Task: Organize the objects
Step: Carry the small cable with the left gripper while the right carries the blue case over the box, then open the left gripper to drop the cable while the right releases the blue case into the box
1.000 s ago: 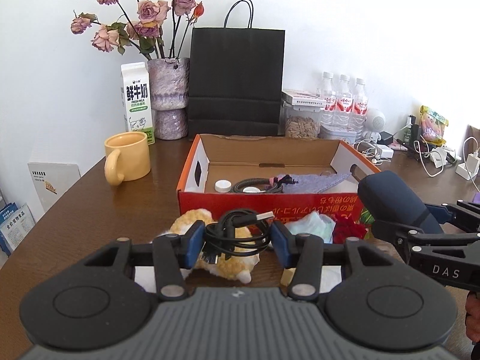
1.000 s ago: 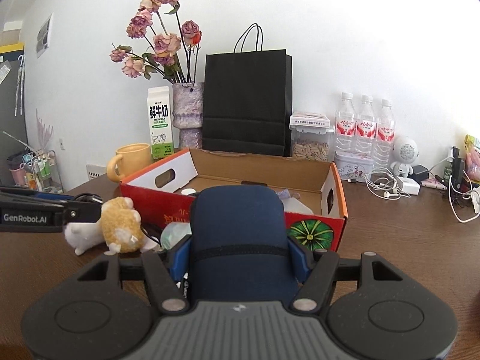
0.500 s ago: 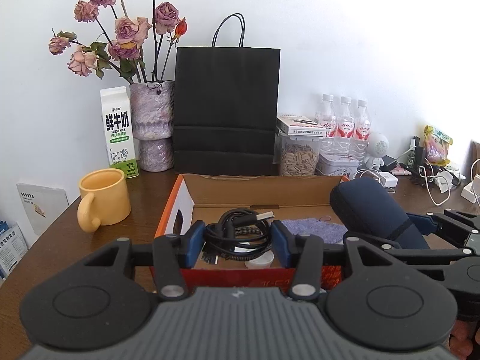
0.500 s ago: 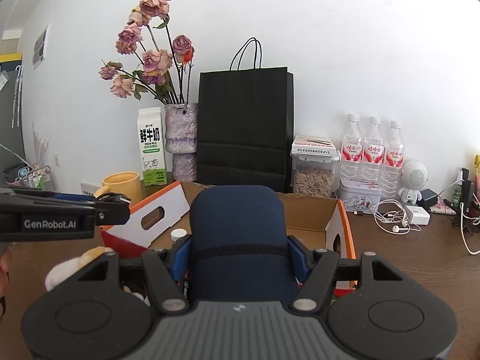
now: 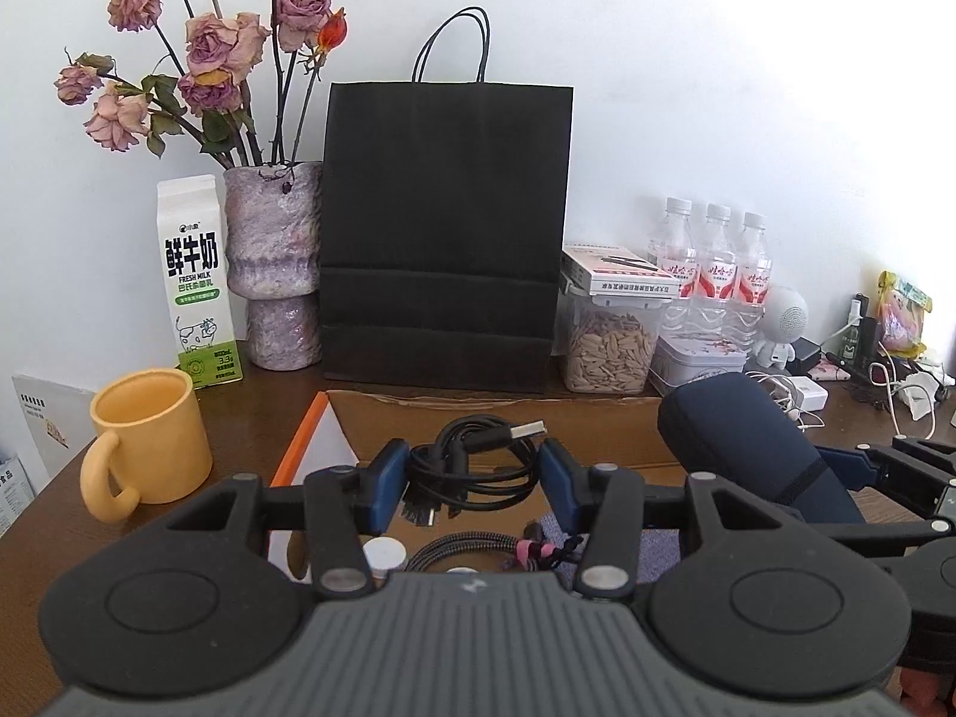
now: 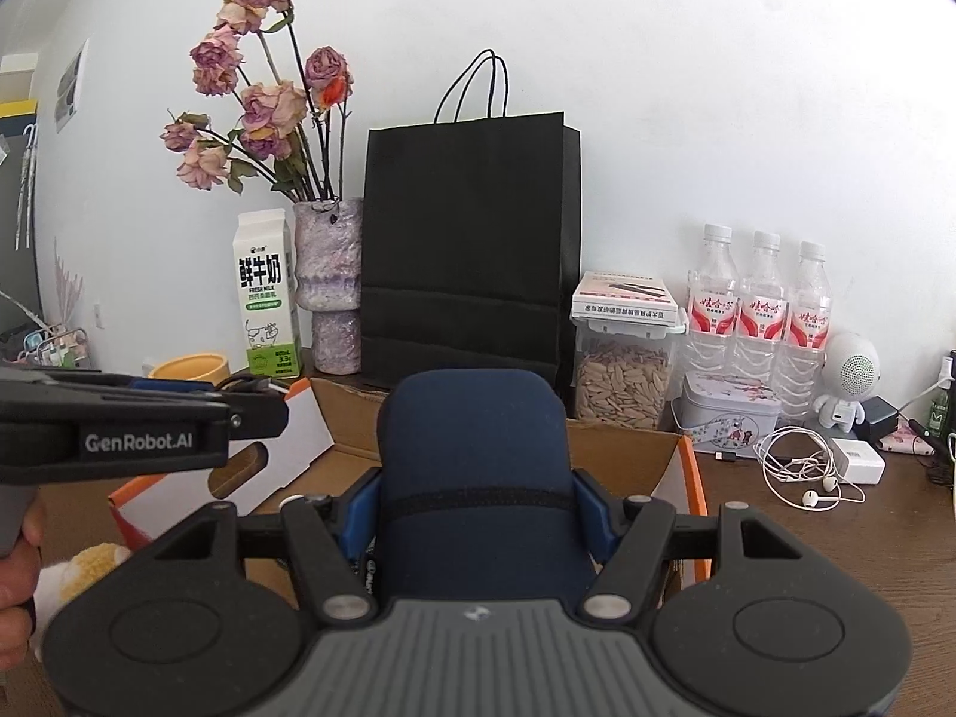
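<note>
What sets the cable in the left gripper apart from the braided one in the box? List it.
The black USB cable is smooth and glossy; the braided cable is woven, with a pink tie. The USB cable is held up between the left gripper pads; the braided one lies in the cardboard box. Both are coiled.

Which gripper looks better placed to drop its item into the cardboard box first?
Probably left: the left gripper holds the coiled black cable directly above the cardboard box interior, while the navy pouch sits toward its right side.
</note>
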The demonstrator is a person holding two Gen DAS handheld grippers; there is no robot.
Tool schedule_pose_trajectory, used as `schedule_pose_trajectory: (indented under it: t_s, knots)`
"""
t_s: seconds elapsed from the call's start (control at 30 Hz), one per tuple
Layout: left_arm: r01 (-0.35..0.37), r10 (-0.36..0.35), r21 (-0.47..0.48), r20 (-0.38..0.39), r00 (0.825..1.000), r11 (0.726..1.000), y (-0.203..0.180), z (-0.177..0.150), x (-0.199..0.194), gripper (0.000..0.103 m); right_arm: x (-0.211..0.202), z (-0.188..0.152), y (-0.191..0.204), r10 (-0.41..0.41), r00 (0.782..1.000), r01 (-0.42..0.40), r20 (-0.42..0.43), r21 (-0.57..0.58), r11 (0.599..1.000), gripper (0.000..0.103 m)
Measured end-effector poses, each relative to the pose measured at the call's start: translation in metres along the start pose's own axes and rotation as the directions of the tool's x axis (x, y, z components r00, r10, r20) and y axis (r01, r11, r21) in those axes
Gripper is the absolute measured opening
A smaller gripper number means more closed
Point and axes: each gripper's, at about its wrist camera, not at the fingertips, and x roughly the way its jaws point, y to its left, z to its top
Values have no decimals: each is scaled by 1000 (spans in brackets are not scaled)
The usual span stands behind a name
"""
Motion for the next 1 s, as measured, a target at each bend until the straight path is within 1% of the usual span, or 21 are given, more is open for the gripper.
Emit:
schedule_pose_trajectory:
  t_s: [0.1,0.2,0.43,0.47,0.5,0.53,0.57,0.6,0.63,0.77,1.0]
  knots:
    - [-6,6,10,-9,1000,1000,0,1,12,49,11,3,-12,-14,1000,14,-3,5,1000,64]
    - [-11,11,16,-29,1000,1000,1,-1,23,49,22,2,-21,-10,1000,10,-20,21,1000,64]
    - [-11,12,13,-63,998,1000,6,-6,34,50,37,-6,-24,-18,998,20,-67,22,1000,65]
    - [-12,12,12,-66,998,1000,6,-6,34,55,38,-7,-25,-21,997,24,-71,30,999,65]
    - [-12,13,12,-67,998,1000,6,-7,34,71,38,-7,-26,-22,997,25,-76,39,999,68]
    - [-16,17,9,-64,998,1000,7,-7,33,82,38,-8,-26,-22,996,26,-82,46,999,72]
    - [-24,24,7,-57,998,1000,7,-7,32,100,38,-8,-26,-28,996,32,-85,47,998,76]
    - [-33,33,8,-44,998,999,7,-6,30,103,37,-8,-26,-32,996,36,-84,45,998,89]
    - [-42,43,11,-42,998,999,7,-5,29,103,35,-8,-25,-35,996,39,-77,44,998,97]
    - [-52,51,-4,-61,997,999,10,-4,32,103,29,-6,-18,-24,998,26,-57,29,999,100]
    - [-52,52,4,-78,996,999,8,-7,35,103,29,-7,-13,-14,998,15,-67,11,1000,101]
